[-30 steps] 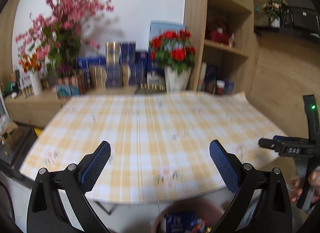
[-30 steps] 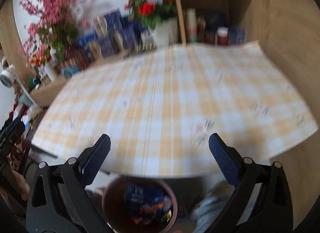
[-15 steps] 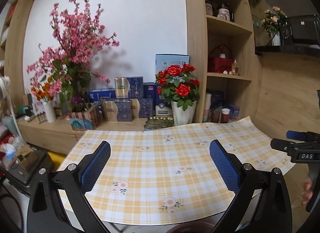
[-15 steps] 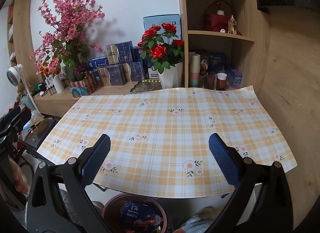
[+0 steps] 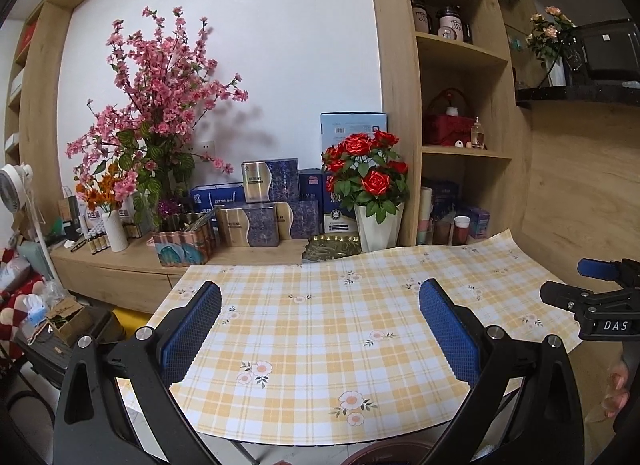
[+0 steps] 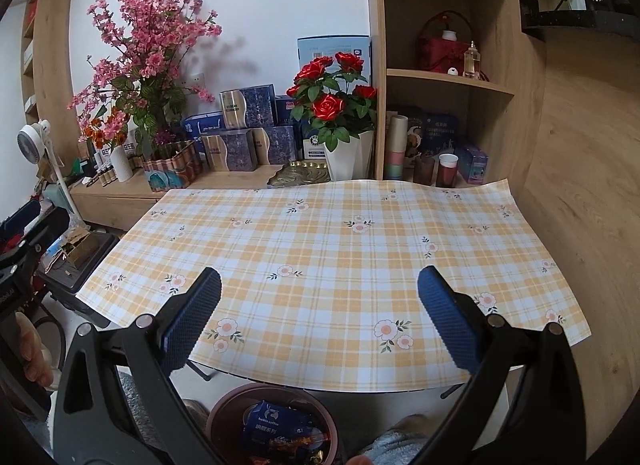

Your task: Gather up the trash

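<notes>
Trash (image 6: 280,431), blue coffee packet and wrappers, in brown bin (image 6: 224,409) below near edge of checked bench (image 6: 340,249). Left hand-held gripper (image 5: 320,329) and right hand-held gripper (image 6: 320,317) spread wide, empty, above bench.

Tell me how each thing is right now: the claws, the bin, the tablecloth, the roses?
Left claw: open, holding nothing.
Right claw: open, holding nothing.
Round brown trash bin: on the floor below the table's near edge, with wrappers inside.
Blue coffee wrapper: lying in the bin.
Yellow checked flowery tablecloth: spread flat, nothing on it.
Red roses in white vase: upright behind the table.
</notes>
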Available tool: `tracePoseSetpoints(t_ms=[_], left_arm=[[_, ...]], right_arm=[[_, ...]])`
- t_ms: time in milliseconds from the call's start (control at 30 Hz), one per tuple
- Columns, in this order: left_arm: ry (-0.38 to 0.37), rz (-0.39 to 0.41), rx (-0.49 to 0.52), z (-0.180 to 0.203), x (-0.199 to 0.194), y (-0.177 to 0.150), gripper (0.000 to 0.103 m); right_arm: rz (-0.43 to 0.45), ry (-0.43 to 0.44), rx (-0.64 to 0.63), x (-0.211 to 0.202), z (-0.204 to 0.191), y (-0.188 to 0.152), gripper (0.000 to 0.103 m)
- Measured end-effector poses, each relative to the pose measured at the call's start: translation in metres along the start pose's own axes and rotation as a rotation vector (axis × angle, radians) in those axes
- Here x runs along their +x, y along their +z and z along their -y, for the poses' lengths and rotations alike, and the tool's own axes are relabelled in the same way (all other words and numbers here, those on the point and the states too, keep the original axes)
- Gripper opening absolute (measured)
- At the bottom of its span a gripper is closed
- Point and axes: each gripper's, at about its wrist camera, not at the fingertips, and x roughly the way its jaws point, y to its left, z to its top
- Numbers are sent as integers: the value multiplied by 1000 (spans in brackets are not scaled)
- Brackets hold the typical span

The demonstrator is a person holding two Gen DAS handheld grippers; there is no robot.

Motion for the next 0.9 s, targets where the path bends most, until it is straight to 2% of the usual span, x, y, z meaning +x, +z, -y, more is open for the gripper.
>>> tracePoseSetpoints(t_ms=[900], left_arm=[[-33,-11,-46,-7,-4,5,97]], right_arm=[[31,2,12,-13,-4,5,97]])
